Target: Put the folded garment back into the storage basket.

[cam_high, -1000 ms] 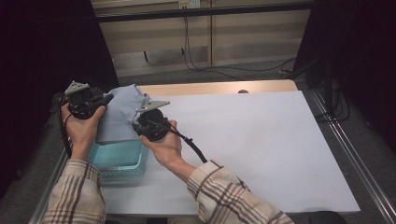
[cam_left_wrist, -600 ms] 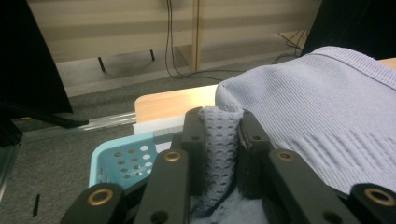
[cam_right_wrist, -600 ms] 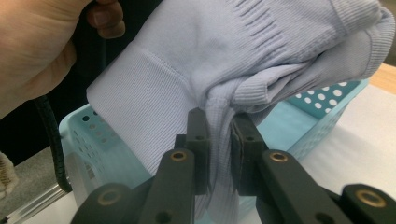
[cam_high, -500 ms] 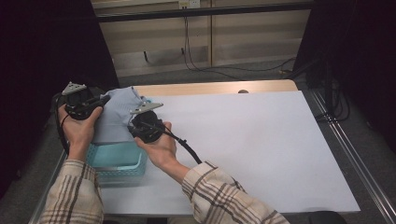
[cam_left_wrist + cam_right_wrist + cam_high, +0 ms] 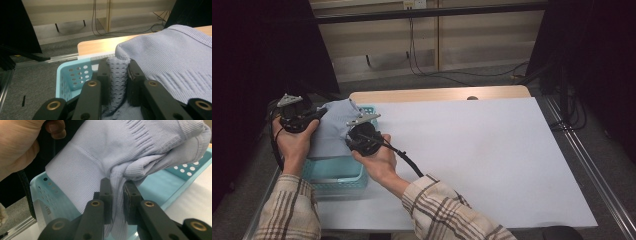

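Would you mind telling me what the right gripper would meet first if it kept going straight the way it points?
Probably the light blue garment that the right gripper already pinches; behind the fabric, the person's left hand seems next, though depth is unclear.

Plaid sleeves (image 5: 437, 205), black tools, brass screws

Lab recording booth: black curtains (image 5: 267, 55) flank the white-topped table (image 5: 492, 155); cables (image 5: 422, 55) and plywood wall panels (image 5: 482, 35) behind the table.

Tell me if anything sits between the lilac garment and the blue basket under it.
Nothing visible does. The lilac garment, pinched by the left gripper and the right gripper, hangs directly over the open blue basket.
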Demonstrator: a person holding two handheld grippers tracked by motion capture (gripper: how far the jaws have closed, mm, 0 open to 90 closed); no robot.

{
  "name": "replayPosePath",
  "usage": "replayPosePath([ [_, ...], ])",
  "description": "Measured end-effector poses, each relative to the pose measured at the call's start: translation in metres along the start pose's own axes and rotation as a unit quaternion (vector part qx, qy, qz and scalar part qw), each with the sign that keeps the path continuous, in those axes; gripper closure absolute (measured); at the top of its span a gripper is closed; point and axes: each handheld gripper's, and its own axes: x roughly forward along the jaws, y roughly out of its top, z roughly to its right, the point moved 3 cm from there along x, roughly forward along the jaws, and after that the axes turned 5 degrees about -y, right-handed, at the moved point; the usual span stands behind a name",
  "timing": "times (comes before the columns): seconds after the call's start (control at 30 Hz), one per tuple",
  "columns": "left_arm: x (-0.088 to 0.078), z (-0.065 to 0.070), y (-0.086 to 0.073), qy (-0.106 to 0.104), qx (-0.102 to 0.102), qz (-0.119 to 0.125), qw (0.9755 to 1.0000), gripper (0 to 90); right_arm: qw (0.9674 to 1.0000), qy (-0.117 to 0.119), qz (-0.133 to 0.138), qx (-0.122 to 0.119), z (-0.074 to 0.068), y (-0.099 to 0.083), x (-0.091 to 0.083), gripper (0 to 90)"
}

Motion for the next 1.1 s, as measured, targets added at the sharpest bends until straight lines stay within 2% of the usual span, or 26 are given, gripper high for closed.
replayPosePath([
  [0.1, 0.001, -0.001, -0.003, 0.003, -0.001, -0.003, 1.0, 76.5, 1.0, 0.001, -0.002, -0.001, -0.001, -0.001, 0.002, 80.5],
  [0.13, 0.002, -0.001, -0.003, 0.002, -0.003, 0.002, 1.0, 76.5, 1.0, 0.001, -0.001, -0.002, -0.001, -0.002, 0.003, 80.5],
  [0.17, 0.002, -0.001, -0.005, 0.002, -0.006, -0.007, 1.0, 76.5, 1.0, -0.003, -0.001, -0.001, -0.001, -0.002, 0.004, 80.5],
  [0.27, 0.004, -0.004, -0.007, 0.006, -0.002, -0.007, 0.9999, 76.5, 1.0, -0.001, -0.005, 0.0, -0.001, -0.004, 0.007, 80.5],
  [0.3, 0.005, -0.004, -0.008, 0.004, -0.011, -0.012, 0.9999, 76.5, 1.0, -0.002, -0.008, 0.002, -0.002, -0.004, 0.008, 80.5],
  [0.67, 0.013, -0.01, -0.015, 0.004, -0.008, -0.023, 0.9997, 76.4, 0.9998, -0.007, -0.019, 0.002, -0.004, -0.009, 0.017, 80.4],
  [0.8, 0.015, -0.011, -0.019, 0.004, -0.015, -0.029, 0.9995, 76.4, 0.9996, -0.01, -0.025, 0.001, -0.004, -0.011, 0.021, 80.4],
  [0.83, 0.016, -0.011, -0.02, 0.003, -0.018, -0.029, 0.9994, 76.4, 0.9995, -0.011, -0.027, 0.01, -0.006, -0.012, 0.022, 80.4],
  [0.93, 0.016, -0.012, -0.021, 0.005, -0.015, -0.036, 0.9992, 76.4, 0.9996, -0.008, -0.026, -0.001, -0.004, -0.013, 0.024, 80.4],
  [0.97, 0.017, -0.013, -0.021, 0.008, -0.009, -0.035, 0.9993, 76.4, 0.9996, -0.008, -0.028, 0.001, -0.005, -0.013, 0.025, 80.4],
  [1.03, 0.018, -0.012, -0.022, 0.007, -0.01, -0.042, 0.999, 76.4, 0.9995, -0.012, -0.03, -0.003, -0.004, -0.014, 0.026, 80.4],
  [1.1, 0.019, -0.012, -0.023, 0.009, -0.01, -0.046, 0.9989, 76.4, 0.9993, -0.011, -0.036, 0.005, -0.005, -0.015, 0.027, 80.3],
])
